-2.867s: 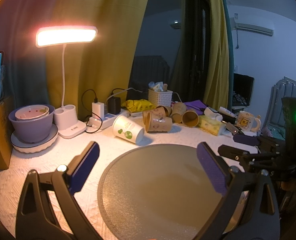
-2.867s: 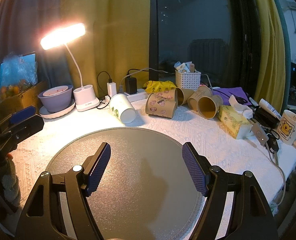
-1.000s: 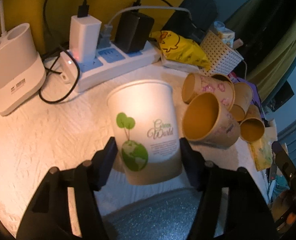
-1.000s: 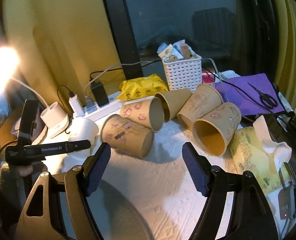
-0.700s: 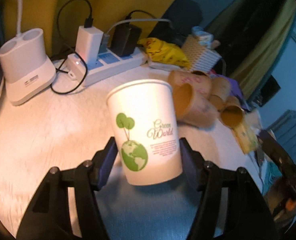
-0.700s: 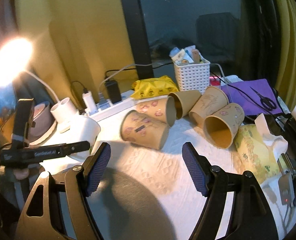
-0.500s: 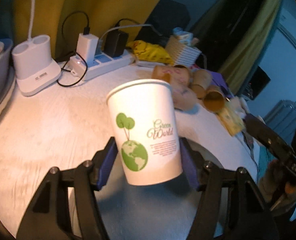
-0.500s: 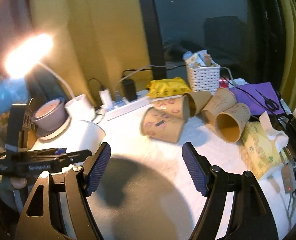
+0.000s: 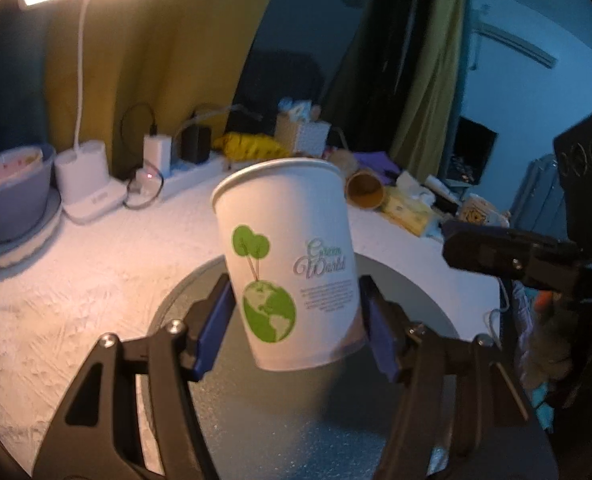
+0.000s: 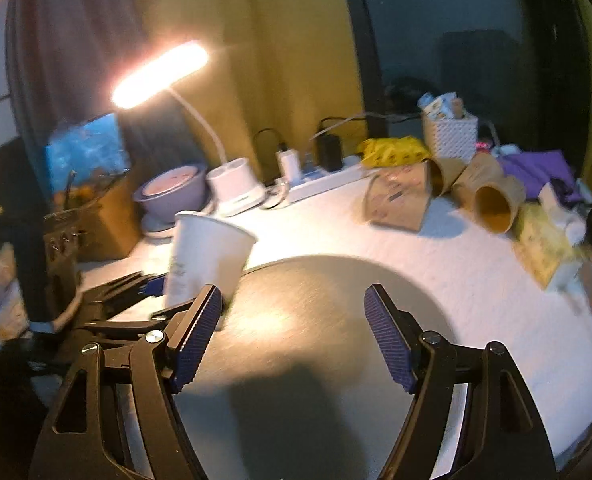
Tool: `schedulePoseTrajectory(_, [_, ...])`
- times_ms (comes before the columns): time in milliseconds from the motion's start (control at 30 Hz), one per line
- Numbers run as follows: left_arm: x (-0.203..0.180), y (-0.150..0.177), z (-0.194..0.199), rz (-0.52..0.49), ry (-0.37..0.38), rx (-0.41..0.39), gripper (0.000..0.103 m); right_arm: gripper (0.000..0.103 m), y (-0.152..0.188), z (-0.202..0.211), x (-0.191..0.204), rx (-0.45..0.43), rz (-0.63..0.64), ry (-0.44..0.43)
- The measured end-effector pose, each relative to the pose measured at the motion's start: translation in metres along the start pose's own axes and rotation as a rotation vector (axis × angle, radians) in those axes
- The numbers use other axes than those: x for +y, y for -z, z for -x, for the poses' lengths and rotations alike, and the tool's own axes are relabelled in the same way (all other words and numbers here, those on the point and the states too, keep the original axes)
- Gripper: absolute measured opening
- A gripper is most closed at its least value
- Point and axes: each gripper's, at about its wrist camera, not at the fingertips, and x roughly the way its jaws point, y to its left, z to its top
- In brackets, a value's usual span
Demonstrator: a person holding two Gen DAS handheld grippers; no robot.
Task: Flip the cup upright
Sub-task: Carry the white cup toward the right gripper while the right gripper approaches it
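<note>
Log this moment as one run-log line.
left gripper: shut on white cup, mouth up, slightly tilted, over round grey mat | right gripper: open, holding nothing | brown cups: lying on sides

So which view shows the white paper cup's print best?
Left wrist: the white paper cup fills the centre, logo legible, clamped in the left hand-held gripper. Right wrist shows it small, blurred, side-on.
</note>
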Motion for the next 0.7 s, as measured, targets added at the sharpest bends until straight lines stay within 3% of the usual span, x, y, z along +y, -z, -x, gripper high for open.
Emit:
schedulePoseTrajectory(133, [-0.005,0.001,0.012,-0.032,0.043,-0.071,0.063,0.077,0.013,0.01,0.009,-0.01,-0.05,-0.092])
schedulePoseTrajectory(400, [-0.041,0.01,0.033,-0.196,0.106,-0.167,0.063,0.08,0.013,0.03,0.009,-0.039,-0.119,-0.238])
schedulePoseTrajectory(700, [-0.057,0.015,0.035,-0.284,0.157,-0.186,0.063,0.083,0.007,0.029,0.004,-0.045,-0.147,-0.295])
